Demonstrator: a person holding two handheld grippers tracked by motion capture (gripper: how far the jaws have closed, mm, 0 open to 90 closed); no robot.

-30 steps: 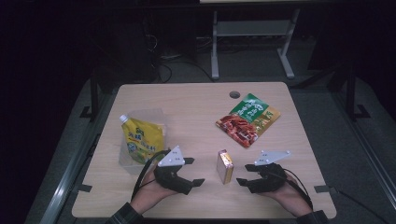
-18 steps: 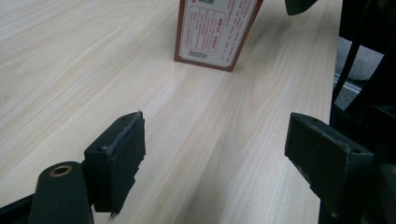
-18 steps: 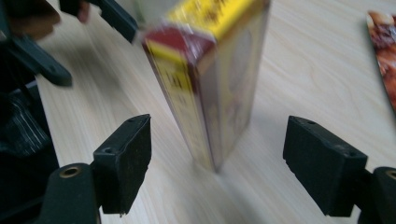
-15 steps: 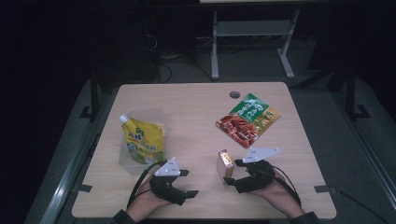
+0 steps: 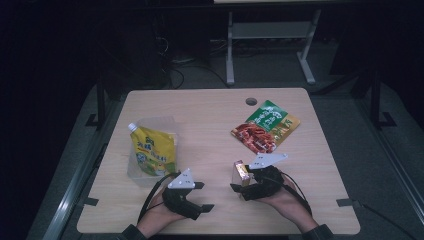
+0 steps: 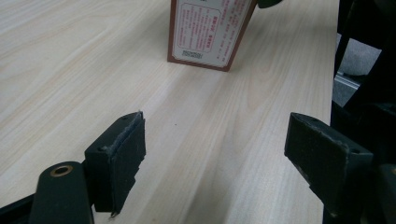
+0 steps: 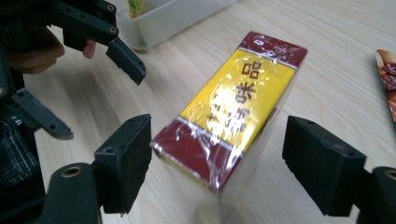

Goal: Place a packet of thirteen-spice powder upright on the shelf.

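My right gripper brackets the red-and-yellow box, jaws apart and not yet clamped.

The box lies on the wooden table between both pads; one pad is just beside its near end, the other stands clear. My left gripper, at 9 o'clock from the box, rests with jaws apart and empty. A yellow spout pouch lies at 10 o'clock in a clear tray; a green-and-red snack packet lies at 1 o'clock.
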